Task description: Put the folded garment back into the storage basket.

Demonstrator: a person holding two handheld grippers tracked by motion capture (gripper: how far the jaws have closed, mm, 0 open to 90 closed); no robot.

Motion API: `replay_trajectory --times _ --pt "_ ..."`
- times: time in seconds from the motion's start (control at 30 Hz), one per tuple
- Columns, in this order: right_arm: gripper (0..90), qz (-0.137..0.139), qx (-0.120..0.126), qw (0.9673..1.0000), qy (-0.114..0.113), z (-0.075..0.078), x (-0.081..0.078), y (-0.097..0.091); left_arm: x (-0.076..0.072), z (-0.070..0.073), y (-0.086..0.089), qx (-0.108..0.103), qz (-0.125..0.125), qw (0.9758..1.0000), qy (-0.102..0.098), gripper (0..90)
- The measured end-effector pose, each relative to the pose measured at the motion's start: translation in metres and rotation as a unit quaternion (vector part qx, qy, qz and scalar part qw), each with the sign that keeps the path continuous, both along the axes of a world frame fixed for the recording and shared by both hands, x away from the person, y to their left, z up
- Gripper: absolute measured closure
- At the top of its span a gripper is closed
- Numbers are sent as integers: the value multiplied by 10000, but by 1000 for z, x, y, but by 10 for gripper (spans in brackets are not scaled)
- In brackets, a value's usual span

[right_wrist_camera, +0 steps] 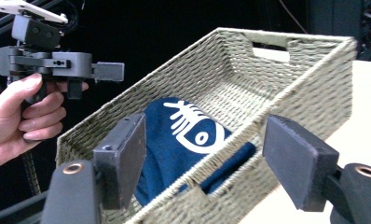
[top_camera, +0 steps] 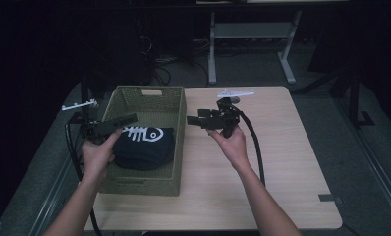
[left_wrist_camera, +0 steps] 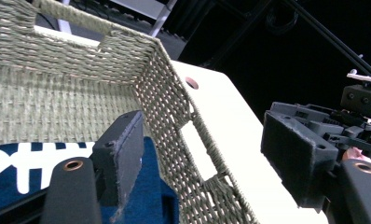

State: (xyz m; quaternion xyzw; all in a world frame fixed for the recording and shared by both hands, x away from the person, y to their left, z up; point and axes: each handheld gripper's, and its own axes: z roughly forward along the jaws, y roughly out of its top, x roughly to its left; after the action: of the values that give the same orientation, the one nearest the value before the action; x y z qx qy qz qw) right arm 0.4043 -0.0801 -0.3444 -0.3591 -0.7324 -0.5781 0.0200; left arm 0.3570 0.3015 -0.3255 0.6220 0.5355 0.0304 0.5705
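A green woven basket (top_camera: 180,142) stands on the left half of the wooden table (top_camera: 282,162). In it lies a folded dark blue cloth (top_camera: 144,145) with a white fish-skeleton print. My left gripper (top_camera: 127,120) hovers over the basket's left side, pointing right, open and holding nothing. My right gripper (top_camera: 191,120) hangs just right of the basket's right wall, pointing left, open and holding nothing. In the left gripper view the jaws (left_wrist_camera: 207,158) straddle the basket's wall (left_wrist_camera: 174,107) above the cloth (left_wrist_camera: 151,196). From the right gripper (right_wrist_camera: 211,161), I see the basket (right_wrist_camera: 286,88), the cloth (right_wrist_camera: 174,140) and the left gripper (right_wrist_camera: 111,71).
The basket's far half holds nothing, and cut-out handles sit in its end walls. Black cables trail from both grippers across the table. Beyond the table stand a grey desk frame (top_camera: 252,34) and floor cables. A small dark tag (top_camera: 328,198) lies at the table's near right corner.
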Motion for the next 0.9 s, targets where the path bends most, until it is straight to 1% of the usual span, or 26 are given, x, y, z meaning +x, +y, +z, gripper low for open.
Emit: replay_trajectory --times 0.03,0.07,0.1,0.23,0.27,0.3,0.33,0.37,0.4,0.43,0.47,0.5,0.57,0.67,0.73,0.8,0.83,0.87,0.9 --pt "290 -15 -17 10000 -3 0 0 -3 -1 0 -3 50 -11 10000 -32 283" --pt "286 -35 -25 10000 1 0 0 -6 -1 0 -3 50 -11 10000 -32 282" --pt "286 -35 -25 10000 1 0 0 -6 -1 0 -5 30 -26 10000 -20 282" --pt "276 -92 31 9999 -26 -1 1 -19 -1 1 -14 -22 -125 9999 -26 272" --pt "276 -98 41 9999 -11 -1 0 -21 -1 1 -14 -22 -125 9999 -26 272" --pt "276 -89 65 9999 -18 -1 1 -25 0 3 -18 15 -162 9999 -32 271" --pt "276 -89 65 9999 -18 -1 1 -25 0 3 -18 15 -162 9999 -32 271" --pt "275 -128 93 9999 11 -1 1 -31 0 3 -22 -38 -205 9998 -47 272" --pt "275 -128 93 9999 11 -1 1 -31 0 3 -22 -38 -205 9998 -47 271" --pt "273 -166 140 9998 23 0 1 -38 1 4 -26 -3 -258 9997 -56 272" --pt "273 -166 140 9998 23 0 1 -38 1 4 -26 -3 -258 9997 -56 271" --pt "273 -212 131 9997 15 1 0 -43 2 5 -31 -28 -291 9996 -61 271" --pt "273 -237 127 9996 -1 2 -1 -46 2 6 -32 -9 -318 9995 -68 272" --pt "272 -270 151 9995 -39 5 -2 -56 1 6 -41 -56 -400 9991 -83 270" --pt "271 -280 161 9995 -40 5 -2 -60 1 6 -46 -54 -466 9989 -79 266" --pt "271 -296 162 9994 -31 6 -2 -61 2 7 -49 -68 -479 9988 -80 263" --pt "271 -317 149 9994 -47 6 -3 -64 2 7 -53 -58 -524 9986 -91 262" --pt "271 -331 142 9993 -45 6 -3 -66 2 7 -53 -58 -524 9986 -91 262" --pt "271 -339 146 9993 -43 6 -4 -68 3 9 -57 -61 -558 9984 -94 262"
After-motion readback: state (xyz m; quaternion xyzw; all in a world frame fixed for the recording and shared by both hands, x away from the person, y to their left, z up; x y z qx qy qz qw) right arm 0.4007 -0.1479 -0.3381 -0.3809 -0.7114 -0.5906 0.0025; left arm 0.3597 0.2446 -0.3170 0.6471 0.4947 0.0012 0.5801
